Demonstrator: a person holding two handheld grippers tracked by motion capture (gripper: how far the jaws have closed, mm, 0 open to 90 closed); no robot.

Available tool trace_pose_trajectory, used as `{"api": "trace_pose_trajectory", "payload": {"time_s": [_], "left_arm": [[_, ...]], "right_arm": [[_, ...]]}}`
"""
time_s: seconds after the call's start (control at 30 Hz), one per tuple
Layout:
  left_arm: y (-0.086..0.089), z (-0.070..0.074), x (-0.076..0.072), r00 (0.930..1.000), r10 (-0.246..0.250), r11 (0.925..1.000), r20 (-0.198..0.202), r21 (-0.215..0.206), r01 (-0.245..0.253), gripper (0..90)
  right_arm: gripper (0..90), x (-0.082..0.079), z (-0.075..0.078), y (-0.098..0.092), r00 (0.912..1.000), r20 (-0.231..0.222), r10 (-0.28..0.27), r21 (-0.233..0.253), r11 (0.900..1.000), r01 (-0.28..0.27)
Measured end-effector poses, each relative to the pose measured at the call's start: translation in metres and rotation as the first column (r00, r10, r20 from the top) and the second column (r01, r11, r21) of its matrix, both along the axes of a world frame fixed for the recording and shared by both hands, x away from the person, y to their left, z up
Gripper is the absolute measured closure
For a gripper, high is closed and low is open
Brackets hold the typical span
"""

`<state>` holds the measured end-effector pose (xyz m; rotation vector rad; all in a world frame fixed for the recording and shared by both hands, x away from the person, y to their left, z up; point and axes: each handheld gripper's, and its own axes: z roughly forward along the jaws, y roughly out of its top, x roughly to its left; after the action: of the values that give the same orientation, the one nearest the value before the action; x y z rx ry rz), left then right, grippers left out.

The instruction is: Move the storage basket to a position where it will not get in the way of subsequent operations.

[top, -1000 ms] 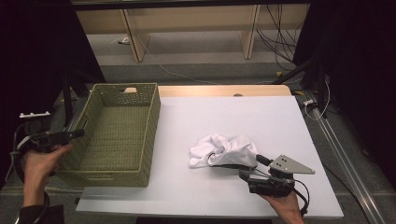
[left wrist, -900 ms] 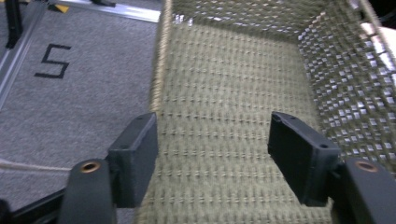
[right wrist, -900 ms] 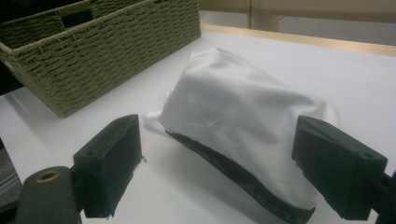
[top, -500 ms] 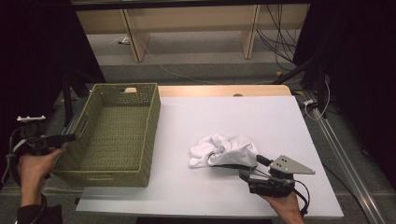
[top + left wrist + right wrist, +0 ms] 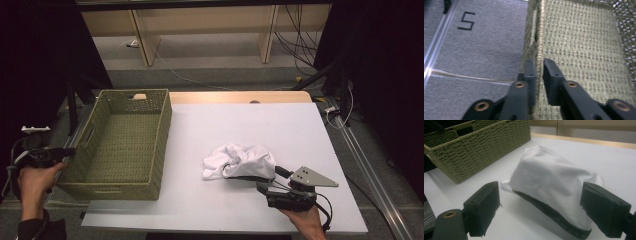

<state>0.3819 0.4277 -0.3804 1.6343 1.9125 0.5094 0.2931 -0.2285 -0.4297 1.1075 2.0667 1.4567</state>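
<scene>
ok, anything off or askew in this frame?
Nothing damaged or spilled. The white garment lies crumpled on the table, between the open right gripper jaws. The left gripper pinches the basket wall.

White garment and woven basket — how they lie

The white garment [image 5: 240, 161] sits crumpled in a soft mound on the white table, a dark band along its near hem; in my right gripper view [image 5: 554, 185] it lies just ahead, at twelve o'clock. The olive woven basket [image 5: 125, 140] stands upright at nine o'clock from the cloth, well apart from it — rectangular, open-topped, with a handle slot in its far wall; in my left gripper view its side wall [image 5: 537, 50] runs up at twelve o'clock.
</scene>
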Motion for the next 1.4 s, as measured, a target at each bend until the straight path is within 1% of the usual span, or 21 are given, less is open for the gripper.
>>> {"api": "trace_pose_trajectory", "payload": {"time_s": [0.03, 0.1, 0.17, 0.2, 0.3, 0.37, 0.47, 0.63, 0.67, 0.77, 0.9, 1.0, 1.1, 1.27, 1.33, 1.4], "left_arm": [[0.001, -0.001, 0.000, 1.0000, -0.004, 1.0000, 0.002, -0.006, 0.004, 82.6], [-0.001, -0.001, 0.000, 1.0000, -0.003, 1.0000, 0.005, 0.000, 0.003, 83.5], [-0.004, 0.000, 0.000, 0.9999, -0.013, 0.9994, -0.002, 0.031, 0.013, 83.9], [-0.006, 0.000, 0.001, 0.9999, -0.011, 0.9993, 0.001, 0.036, 0.011, 84.2], [-0.008, 0.001, 0.000, 0.9996, -0.028, 0.9984, -0.002, 0.050, 0.028, 84.8], [-0.008, 0.001, 0.000, 0.9992, -0.040, 0.9979, -0.005, 0.050, 0.040, 85.0], [-0.010, 0.000, 0.000, 0.9990, -0.045, 0.9985, 0.005, 0.031, 0.045, 85.4], [-0.017, 0.001, 0.002, 0.9974, -0.072, 0.9959, 0.000, 0.054, 0.072, 85.6], [-0.018, 0.000, 0.002, 0.9973, -0.073, 0.9958, 0.002, 0.057, 0.073, 85.6], [-0.016, 0.000, 0.001, 0.9970, -0.077, 0.9960, 0.009, 0.046, 0.076, 85.6], [-0.017, -0.001, 0.002, 0.9969, -0.077, 0.9951, 0.013, 0.063, 0.076, 85.6], [-0.017, -0.001, 0.002, 0.9969, -0.078, 0.9952, 0.015, 0.060, 0.077, 85.6], [-0.017, -0.001, 0.002, 0.9967, -0.080, 0.9945, 0.013, 0.068, 0.079, 85.6], [-0.012, -0.002, 0.002, 0.9968, -0.076, 0.9963, 0.024, 0.042, 0.075, 85.6], [-0.013, -0.002, 0.002, 0.9971, -0.073, 0.9963, 0.024, 0.048, 0.071, 85.6], [-0.014, -0.002, 0.003, 0.9973, -0.070, 0.9957, 0.022, 0.063, 0.068, 85.6]], "right_arm": [[17.0, 0.000, 0.000, 0.000, 1.0000, 0.000, 0.000, 0.000, 1.000, 0.000], [17.1, 0.000, 0.000, 0.000, 1.0000, -0.004, 0.000, -0.003, 1.000, 0.000], [17.1, 0.000, 0.000, 0.000, 1.0000, -0.004, -0.001, -0.004, 1.000, 0.001], [17.1, 0.000, 0.000, 0.000, 1.0000, -0.006, -0.001, -0.003, 1.000, 0.001], [17.1, 0.000, 0.000, 0.001, 1.0000, -0.004, -0.001, -0.003, 1.000, 0.001], [17.1, 0.000, 0.000, 0.001, 1.0000, -0.006, 0.001, -0.004, 1.000, -0.001], [17.1, 0.001, -0.001, 0.001, 1.0000, -0.004, 0.002, -0.004, 1.000, -0.002], [17.1, 0.001, -0.001, 0.001, 1.0000, -0.001, 0.003, -0.003, 1.000, -0.003], [17.1, 0.001, -0.001, 0.001, 1.0000, 0.000, 0.004, -0.003, 1.000, -0.004], [17.1, 0.001, -0.001, 0.001, 1.0000, -0.005, 0.004, -0.004, 1.000, -0.004], [17.1, 0.001, 0.000, 0.001, 1.0000, -0.005, 0.004, -0.003, 1.000, -0.004], [17.1, 0.001, 0.000, 0.001, 1.0000, -0.004, 0.005, -0.004, 1.000, -0.005], [17.1, 0.001, 0.000, 0.001, 1.0000, -0.004, 0.004, -0.003, 1.000, -0.004], [17.1, 0.000, 0.000, 0.000, 1.0000, -0.006, 0.003, -0.002, 1.000, -0.003], [17.1, 0.000, 0.000, 0.000, 1.0000, -0.007, 0.001, -0.003, 1.000, -0.001], [17.1, 0.000, 0.000, 0.000, 1.0000, -0.008, 0.001, -0.001, 1.000, -0.001]]}}
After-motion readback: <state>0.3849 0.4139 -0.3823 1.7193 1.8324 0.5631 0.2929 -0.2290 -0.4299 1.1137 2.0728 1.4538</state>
